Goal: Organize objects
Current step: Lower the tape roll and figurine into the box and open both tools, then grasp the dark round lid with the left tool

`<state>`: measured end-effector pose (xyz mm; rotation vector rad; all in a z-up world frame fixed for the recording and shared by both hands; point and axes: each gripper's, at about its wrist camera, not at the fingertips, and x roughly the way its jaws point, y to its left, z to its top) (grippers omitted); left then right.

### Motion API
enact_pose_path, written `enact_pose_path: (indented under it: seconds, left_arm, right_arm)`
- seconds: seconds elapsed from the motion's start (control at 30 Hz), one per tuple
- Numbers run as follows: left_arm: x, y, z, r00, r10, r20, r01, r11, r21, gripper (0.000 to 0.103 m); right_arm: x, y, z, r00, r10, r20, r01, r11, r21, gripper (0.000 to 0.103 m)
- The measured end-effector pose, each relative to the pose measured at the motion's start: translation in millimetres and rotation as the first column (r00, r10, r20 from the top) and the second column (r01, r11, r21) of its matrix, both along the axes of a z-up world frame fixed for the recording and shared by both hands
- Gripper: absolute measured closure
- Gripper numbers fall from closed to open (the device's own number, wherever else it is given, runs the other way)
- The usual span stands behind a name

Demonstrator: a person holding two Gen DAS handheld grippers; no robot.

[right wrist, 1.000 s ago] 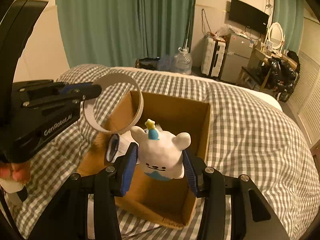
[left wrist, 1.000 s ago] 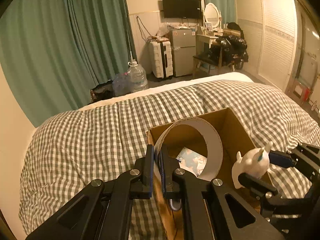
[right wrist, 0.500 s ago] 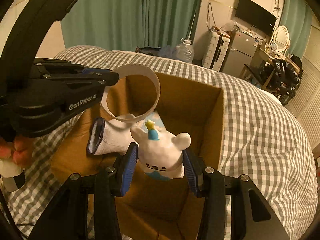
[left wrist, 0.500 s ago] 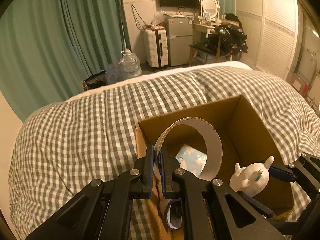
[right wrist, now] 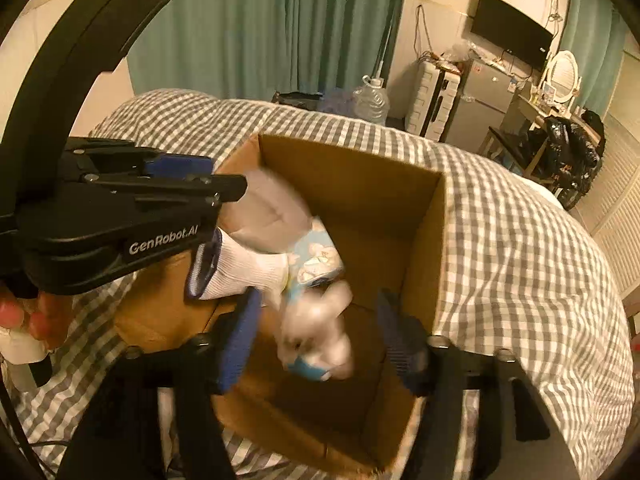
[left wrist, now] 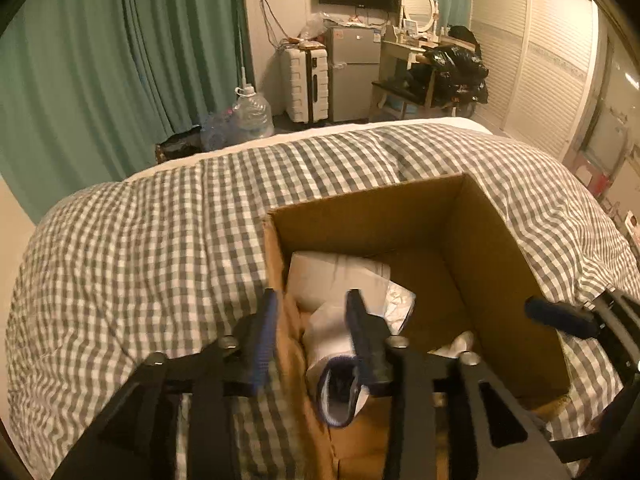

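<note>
An open cardboard box (left wrist: 492, 240) (right wrist: 424, 236) sits on the checked bed. My left gripper (left wrist: 314, 316) is open over the box's near left corner; it also shows in the right wrist view (right wrist: 200, 176). The white ring (left wrist: 332, 276) (right wrist: 268, 212) lies inside the box, blurred. My right gripper (right wrist: 318, 320) is open above the box; its blue fingertip (left wrist: 560, 314) shows in the left wrist view. The white bear figurine (right wrist: 316, 336) is blurred between the open fingers, falling into the box. A white sock (right wrist: 240, 270) (left wrist: 336, 352) and a light blue packet (right wrist: 320, 256) lie in the box.
The grey-and-white checked duvet (left wrist: 160, 248) covers the bed around the box. Beyond the bed are green curtains (left wrist: 100, 72), a water jug (left wrist: 250, 114), a white suitcase (left wrist: 304, 84), a small fridge (left wrist: 354, 72) and a cluttered desk (left wrist: 432, 76).
Both grippers have opened. The left let go of the white ring and the right let go of the bear figurine; both dropped into the box.
</note>
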<state>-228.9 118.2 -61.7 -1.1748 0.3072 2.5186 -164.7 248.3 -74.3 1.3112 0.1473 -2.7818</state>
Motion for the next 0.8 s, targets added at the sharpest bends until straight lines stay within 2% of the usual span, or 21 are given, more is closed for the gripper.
enact_pose_path:
  seconds: [0.03,0.1,0.17,0.23,0.33,0.5,0.53,0.67,0.8]
  left_arm:
    - [4.8,-3.0,5.0,1.0,0.005,-0.008,-0.005,1.0,-0.002,0.048]
    - [14.7,-9.4,16.6,1.0,0.011,-0.024,-0.011,1.0,0.005,0.029]
    - [25.8,-16.1,29.7,0.999,0.016,-0.042,-0.016,1.0,0.018,0.019]
    - [39.8,-25.3,47.1,0.998,0.012,-0.069,-0.01,0.999,0.037,0.016]
    - [60.0,-38.2,73.0,0.993,0.021,-0.119,-0.018,0.999,0.027,0.011]
    - [91.1,-64.1,107.6,0.985,0.045,-0.167,-0.036,0.998,0.054,0.005]
    - [97.7,-68.9,111.7,0.984,0.047,-0.17,-0.037,0.997,0.063,0.005]
    - [121.0,-84.1,120.2,0.98,0.06,-0.187,-0.046,0.996,0.079,0.003]
    - [145.9,-93.8,116.9,0.978,0.06,-0.198,-0.049,0.997,0.058,0.002]
  right_arm:
    - [3.1,-0.6,4.6,1.0,-0.004,-0.008,0.004,1.0,0.0,0.036]
    - [10.9,-1.4,15.2,1.0,-0.015,-0.024,0.015,1.0,-0.004,0.026]
    - [19.8,-2.7,27.3,0.999,-0.028,-0.043,0.028,1.0,0.001,0.025]
    - [33.6,-6.1,43.1,0.997,-0.031,-0.074,0.032,0.999,0.013,0.025]
    - [56.0,-10.4,70.4,0.991,-0.039,-0.13,0.042,0.999,0.025,0.021]
    - [88.7,-13.7,113.8,0.97,-0.089,-0.224,0.097,0.995,0.023,0.004]
    - [94.5,-15.6,119.9,0.967,-0.097,-0.234,0.107,0.994,0.028,0.003]
    - [110.0,-23.5,129.7,0.966,-0.102,-0.237,0.12,0.991,0.064,0.002]
    - [127.1,-32.0,126.4,0.972,-0.094,-0.216,0.115,0.989,0.09,0.002]
